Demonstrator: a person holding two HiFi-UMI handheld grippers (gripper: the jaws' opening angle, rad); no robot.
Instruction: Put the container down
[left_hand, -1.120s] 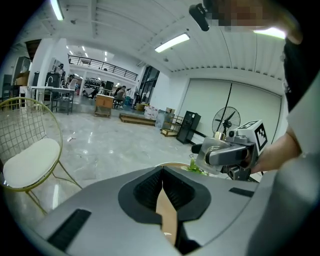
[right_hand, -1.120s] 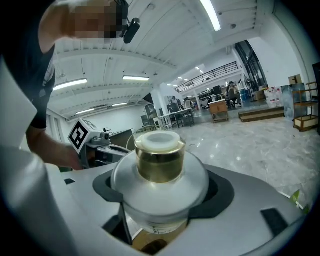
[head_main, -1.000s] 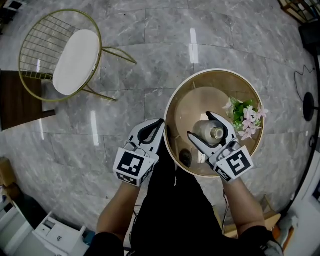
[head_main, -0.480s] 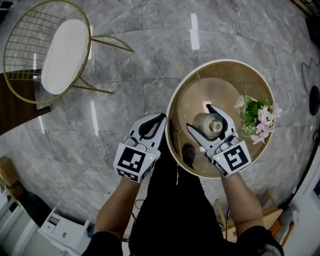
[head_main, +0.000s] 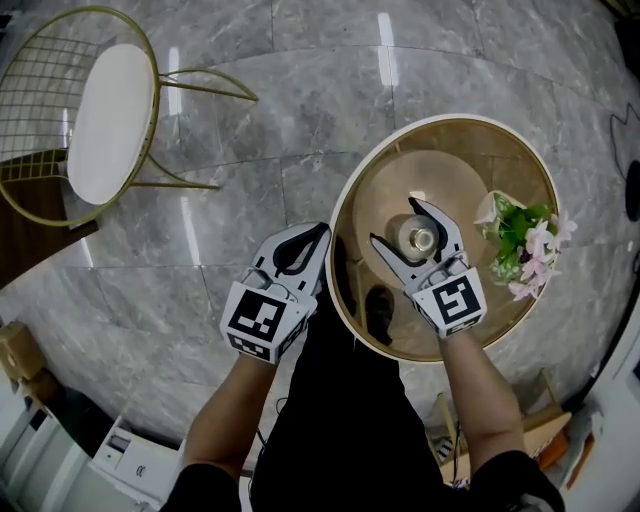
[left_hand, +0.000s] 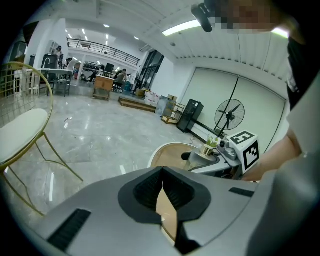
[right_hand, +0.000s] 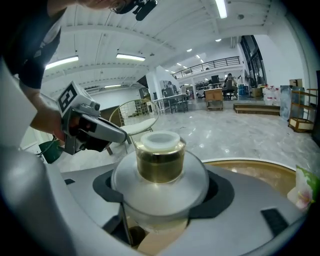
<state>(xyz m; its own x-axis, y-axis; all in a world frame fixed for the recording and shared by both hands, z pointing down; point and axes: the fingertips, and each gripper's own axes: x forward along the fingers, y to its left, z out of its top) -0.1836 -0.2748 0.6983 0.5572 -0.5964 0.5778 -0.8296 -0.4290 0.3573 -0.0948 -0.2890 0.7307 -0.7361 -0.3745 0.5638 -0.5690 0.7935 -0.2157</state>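
The container (head_main: 417, 239) is a frosted round bottle with a gold neck and white top (right_hand: 158, 159). My right gripper (head_main: 414, 238) is shut on the container's body, upright over the middle of the round gold-rimmed table (head_main: 470, 322). Whether its base touches the tabletop is hidden by the jaws. My left gripper (head_main: 300, 247) is shut and empty, held just off the table's left rim, above the floor. In the left gripper view, the right gripper (left_hand: 210, 159) with the bottle shows ahead to the right.
A pot of pink flowers with green leaves (head_main: 528, 243) stands at the table's right side. A gold wire chair with a white seat (head_main: 105, 115) is on the marble floor at far left. A standing fan (left_hand: 228, 116) and crates lie beyond.
The right gripper with the container has shifted slightly toward the table's centre. The view has drifted, so the chair and table sit higher and more leftward. The left gripper holds its place.
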